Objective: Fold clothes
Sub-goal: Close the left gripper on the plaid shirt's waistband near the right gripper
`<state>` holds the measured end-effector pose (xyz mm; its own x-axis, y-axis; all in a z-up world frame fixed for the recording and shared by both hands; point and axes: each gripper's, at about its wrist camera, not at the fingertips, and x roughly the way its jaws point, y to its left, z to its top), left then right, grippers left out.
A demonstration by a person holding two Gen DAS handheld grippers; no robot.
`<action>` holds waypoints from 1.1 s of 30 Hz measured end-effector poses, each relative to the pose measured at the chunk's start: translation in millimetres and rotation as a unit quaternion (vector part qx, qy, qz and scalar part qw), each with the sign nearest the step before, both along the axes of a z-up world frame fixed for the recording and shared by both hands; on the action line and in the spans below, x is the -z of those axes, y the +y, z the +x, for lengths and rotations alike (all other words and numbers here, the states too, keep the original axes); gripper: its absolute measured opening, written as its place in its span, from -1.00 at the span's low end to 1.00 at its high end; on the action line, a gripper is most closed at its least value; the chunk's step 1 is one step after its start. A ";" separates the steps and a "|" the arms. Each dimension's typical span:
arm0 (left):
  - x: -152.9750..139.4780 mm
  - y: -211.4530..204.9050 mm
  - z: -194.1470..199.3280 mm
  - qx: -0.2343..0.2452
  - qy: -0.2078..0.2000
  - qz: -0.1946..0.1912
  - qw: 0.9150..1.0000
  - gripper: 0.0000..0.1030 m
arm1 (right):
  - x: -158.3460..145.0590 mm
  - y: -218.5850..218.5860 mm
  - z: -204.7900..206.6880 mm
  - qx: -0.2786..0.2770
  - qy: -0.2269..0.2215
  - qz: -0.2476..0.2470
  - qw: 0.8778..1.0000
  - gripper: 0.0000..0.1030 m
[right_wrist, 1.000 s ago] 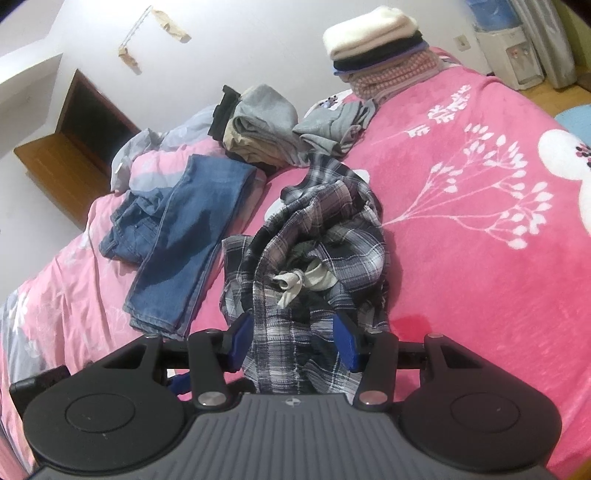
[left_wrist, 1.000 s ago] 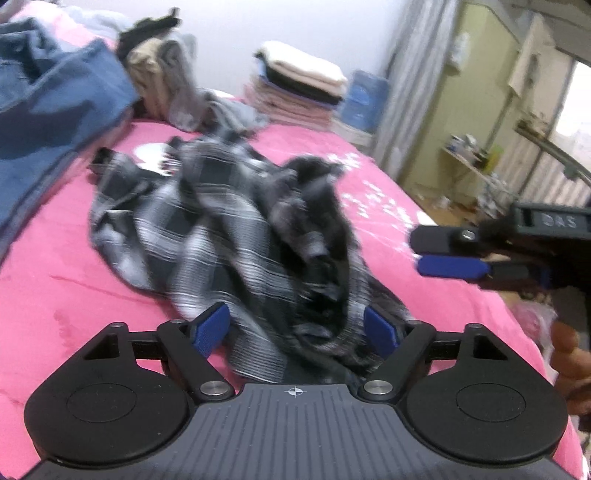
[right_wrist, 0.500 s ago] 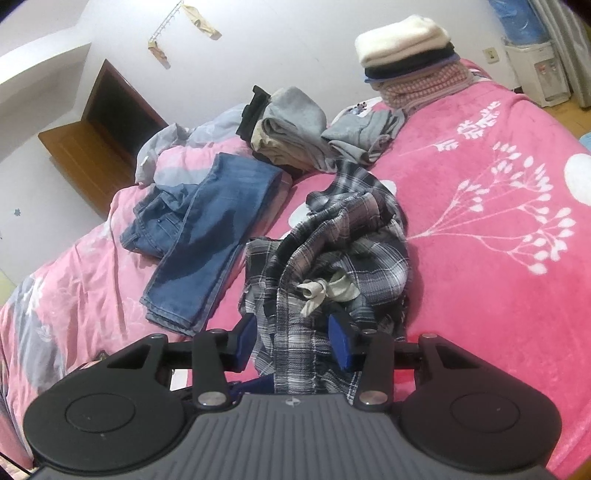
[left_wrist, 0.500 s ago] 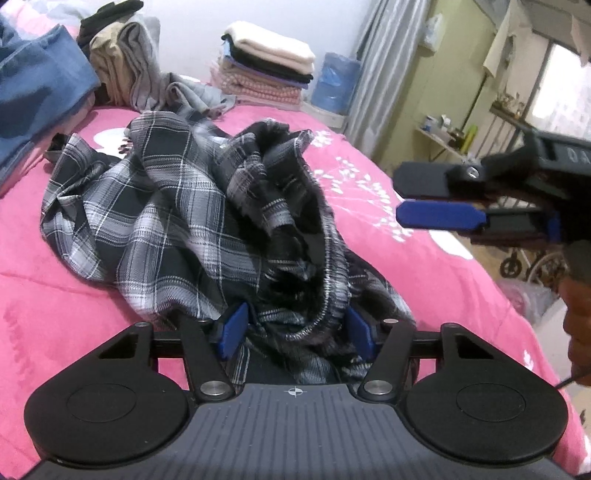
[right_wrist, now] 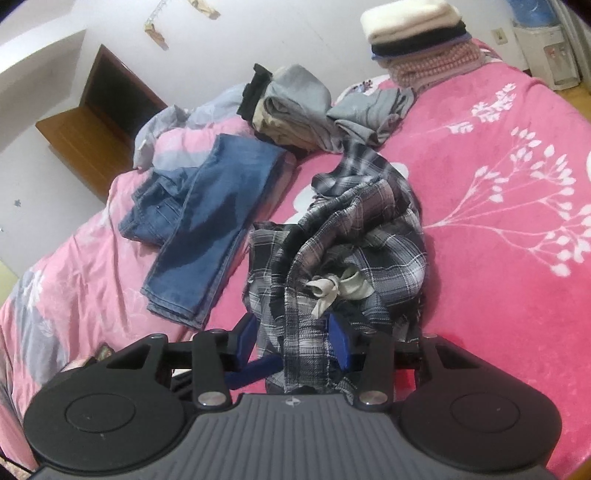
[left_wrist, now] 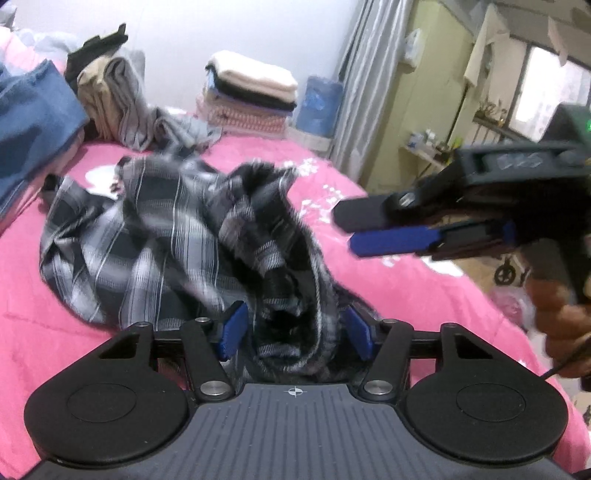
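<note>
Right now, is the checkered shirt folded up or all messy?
All messy. The checkered shirt lies in a crumpled heap on the pink blanket, with bunched wrinkles and no flat, even layers like the folded stack behind.

No readable text in either view. Right gripper (left_wrist: 351, 229) body carries an embossed label, too blurred to read. Each gripper base has only a small crosshair mark, no letters or numbers.
</note>
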<state>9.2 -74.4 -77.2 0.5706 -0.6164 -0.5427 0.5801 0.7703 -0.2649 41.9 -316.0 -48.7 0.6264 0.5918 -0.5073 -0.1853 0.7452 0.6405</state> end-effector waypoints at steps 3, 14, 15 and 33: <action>1.1 0.0 5.0 0.001 0.007 -0.007 1.000 0.27 | -1.0 4.3 5.7 -0.008 0.007 -0.007 1.000 -0.08; 10.8 -12.0 3.1 0.027 0.024 -0.006 0.999 0.33 | -12.1 43.3 32.9 -0.071 0.041 -0.110 0.990 -0.05; 11.1 -13.0 2.6 0.028 0.025 -0.006 0.999 0.33 | -12.0 48.4 34.7 -0.078 0.044 -0.124 0.988 -0.04; 3.1 1.2 3.5 -0.013 0.034 -0.038 0.999 0.30 | -0.9 31.7 49.0 -0.046 0.106 -0.033 0.993 -0.77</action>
<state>12.7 -73.2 -80.4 0.5498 -0.6434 -0.5327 0.5394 0.7604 -0.3618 91.0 -284.3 -47.8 0.4461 0.6029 -0.6615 -0.1215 0.7730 0.6226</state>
